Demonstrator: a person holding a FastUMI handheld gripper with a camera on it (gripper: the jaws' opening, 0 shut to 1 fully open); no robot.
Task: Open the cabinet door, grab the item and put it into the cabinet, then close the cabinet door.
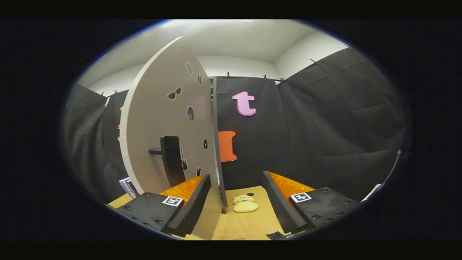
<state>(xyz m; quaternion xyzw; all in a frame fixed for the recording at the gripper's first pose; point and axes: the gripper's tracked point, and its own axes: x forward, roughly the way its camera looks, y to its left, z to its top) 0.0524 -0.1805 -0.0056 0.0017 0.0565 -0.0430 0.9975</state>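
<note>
The white cabinet door (158,119) stands swung out, its sticker-covered face turned left and its thin edge (215,144) toward me. A black handle (170,159) juts from that face just above my left finger (187,204). My gripper (236,177) is open, and the door's lower edge runs down between the fingers, close to the left one. A small yellow plush toy (244,203) lies on the wooden table (249,224) between the fingers and just beyond them, to the right of the door edge. The door hides the cabinet's inside.
Black cloth walls close in the booth behind and to the right. A small printed card (127,186) stands on the table left of the door. Bare tabletop stretches from the toy back toward me.
</note>
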